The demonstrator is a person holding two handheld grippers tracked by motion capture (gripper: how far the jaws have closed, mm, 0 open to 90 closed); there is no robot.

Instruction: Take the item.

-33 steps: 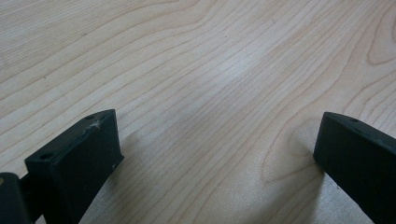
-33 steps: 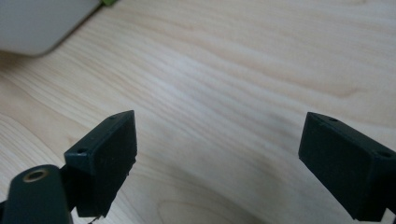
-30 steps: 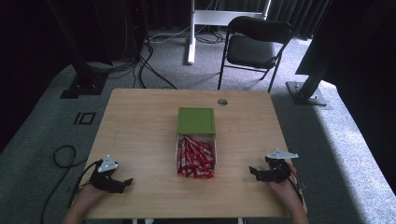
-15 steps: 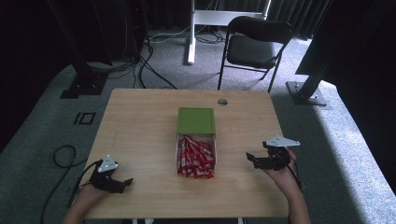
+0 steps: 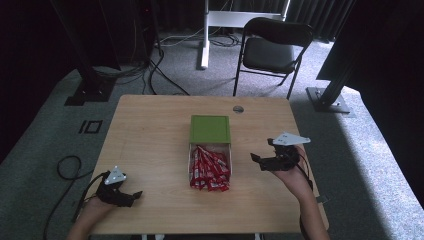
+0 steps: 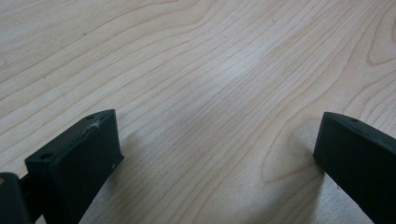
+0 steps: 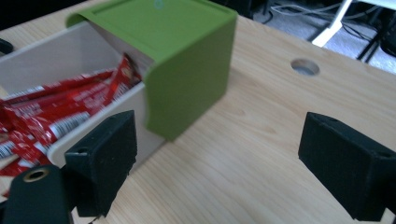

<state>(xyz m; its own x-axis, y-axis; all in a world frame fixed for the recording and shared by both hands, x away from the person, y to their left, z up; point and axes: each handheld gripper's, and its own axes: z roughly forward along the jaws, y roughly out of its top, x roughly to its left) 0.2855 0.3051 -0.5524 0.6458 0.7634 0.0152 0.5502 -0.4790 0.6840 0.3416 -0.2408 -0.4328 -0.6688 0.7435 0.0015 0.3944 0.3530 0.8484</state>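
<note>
Far left of the room I see dark stands with a tangle of cables (image 5: 155, 65) running over grey carpet (image 5: 45, 135); a loose cable loop lies on the floor near the table's left edge.

My left gripper (image 5: 131, 196) rests on the near left corner of the wooden table (image 5: 150, 130), grey plate on top. In the left gripper view its jaws stand wide apart with bare wood grain between them, nothing held.

Centre of the table: a box (image 5: 210, 150) lying lengthwise, its green lid (image 5: 210, 129) slid toward the far end. The near half is uncovered and packed with red sachets (image 5: 210, 167), some spilling past the near rim onto the wood. In the right gripper view the lid sits over the pale box wall, sachets (image 7: 51, 116) showing beneath it.

Just beyond the box, a round grommet hole (image 5: 238, 109) near the far edge.

My right gripper (image 5: 256, 161) hovers right of the box, pointed at it, apart from it. Jaws spread, empty.

Far right: a black folding chair (image 5: 272, 50) behind the table, a white stand post (image 5: 205, 32), a dark frame foot on a sunlit patch of carpet.
</note>
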